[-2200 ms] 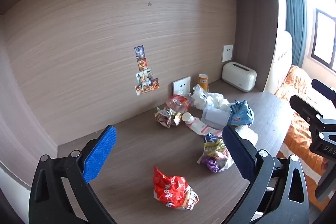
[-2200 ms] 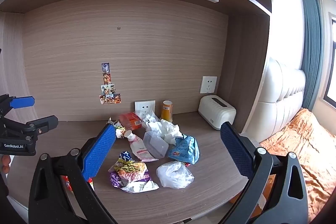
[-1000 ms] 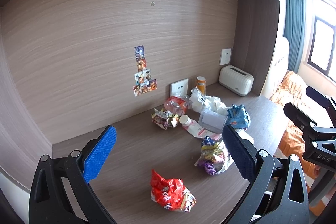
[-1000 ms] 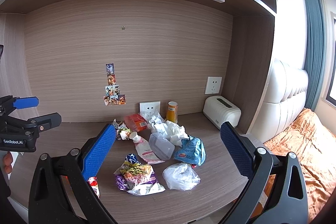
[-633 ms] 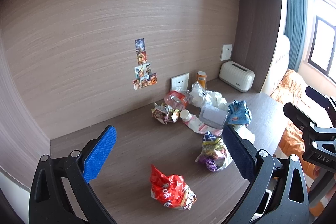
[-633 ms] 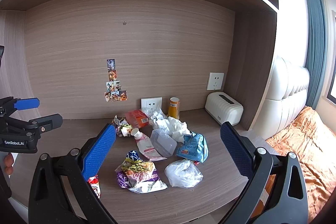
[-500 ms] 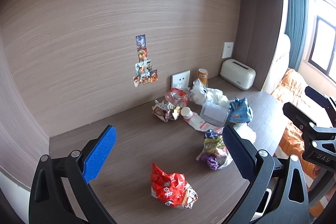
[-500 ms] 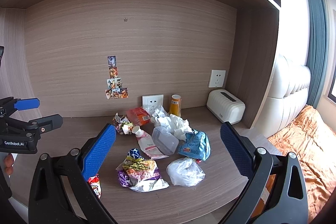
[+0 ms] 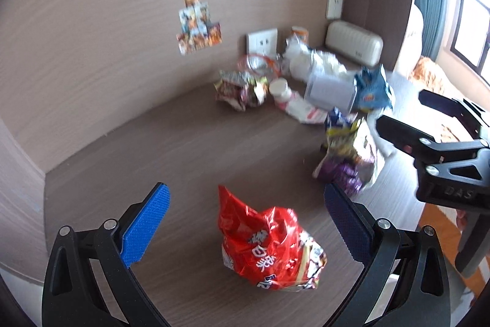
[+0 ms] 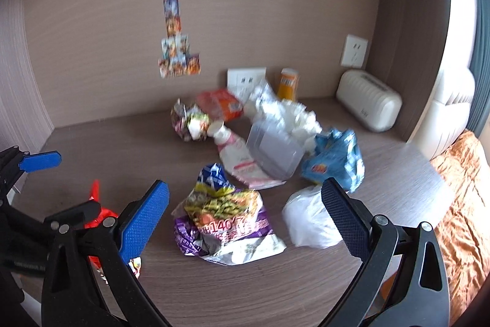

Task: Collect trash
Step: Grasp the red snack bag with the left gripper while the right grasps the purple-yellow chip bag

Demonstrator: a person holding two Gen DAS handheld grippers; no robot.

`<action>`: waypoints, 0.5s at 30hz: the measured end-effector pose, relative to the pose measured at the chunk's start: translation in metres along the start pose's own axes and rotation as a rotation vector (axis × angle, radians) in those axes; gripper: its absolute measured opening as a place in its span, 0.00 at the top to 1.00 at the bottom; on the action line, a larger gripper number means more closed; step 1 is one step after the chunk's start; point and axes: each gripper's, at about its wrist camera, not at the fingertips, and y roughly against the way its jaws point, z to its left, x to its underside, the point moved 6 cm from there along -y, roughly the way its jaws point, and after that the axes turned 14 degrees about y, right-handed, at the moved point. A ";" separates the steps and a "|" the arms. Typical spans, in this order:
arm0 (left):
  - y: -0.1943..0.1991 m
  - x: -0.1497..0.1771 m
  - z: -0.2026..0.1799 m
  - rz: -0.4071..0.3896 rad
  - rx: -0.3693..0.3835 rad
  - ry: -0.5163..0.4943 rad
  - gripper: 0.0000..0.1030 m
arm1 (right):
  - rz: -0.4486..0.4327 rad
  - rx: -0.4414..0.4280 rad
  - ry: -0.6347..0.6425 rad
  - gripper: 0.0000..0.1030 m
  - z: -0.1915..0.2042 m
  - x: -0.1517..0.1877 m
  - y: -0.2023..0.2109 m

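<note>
Trash lies scattered on a brown wooden desk (image 9: 171, 143). A crumpled red snack bag (image 9: 271, 244) sits between the spread blue pads of my left gripper (image 9: 245, 222), which is open just above it. My right gripper (image 10: 245, 219) is also open, hovering over a yellow-and-purple snack bag (image 10: 223, 219). Beside that bag lie a white plastic bag (image 10: 309, 222), a blue chip bag (image 10: 333, 161), a clear plastic box (image 10: 274, 152), a pink-and-white pouch (image 10: 235, 155), white tissues (image 10: 291, 112) and a small crumpled wrapper (image 10: 188, 120).
An orange cup (image 10: 288, 83) and an orange packet (image 10: 220, 103) stand near the back wall sockets. A white toaster-like box (image 10: 369, 104) sits at the back right corner. Stickers (image 10: 176, 51) hang on the wall. A bed with an orange cover (image 10: 462, 183) lies right of the desk.
Both grippers have dropped and moved closer to the desk. The red bag now sits between the left gripper's pads and the yellow-purple bag fills the right gripper's opening.
</note>
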 end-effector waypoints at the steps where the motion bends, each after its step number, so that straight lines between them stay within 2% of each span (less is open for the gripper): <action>1: -0.008 0.005 0.001 0.022 0.004 -0.001 0.04 | 0.018 -0.011 0.001 0.03 0.005 0.004 -0.010; 8: -0.055 0.039 0.002 0.140 0.058 -0.029 0.04 | 0.104 -0.022 0.040 0.03 0.031 0.029 -0.057; 10: -0.062 0.044 0.003 0.160 0.082 -0.011 0.09 | 0.107 -0.014 0.050 0.03 0.030 0.033 -0.063; 12: -0.065 0.044 0.001 0.145 0.077 -0.027 0.25 | 0.084 -0.043 0.041 0.12 0.030 0.032 -0.063; 14: -0.066 0.042 -0.001 0.140 0.074 -0.040 0.29 | 0.088 -0.082 0.035 0.32 0.031 0.033 -0.063; 15: -0.065 0.041 -0.001 0.139 0.075 -0.032 0.32 | 0.094 -0.093 0.041 0.36 0.030 0.034 -0.064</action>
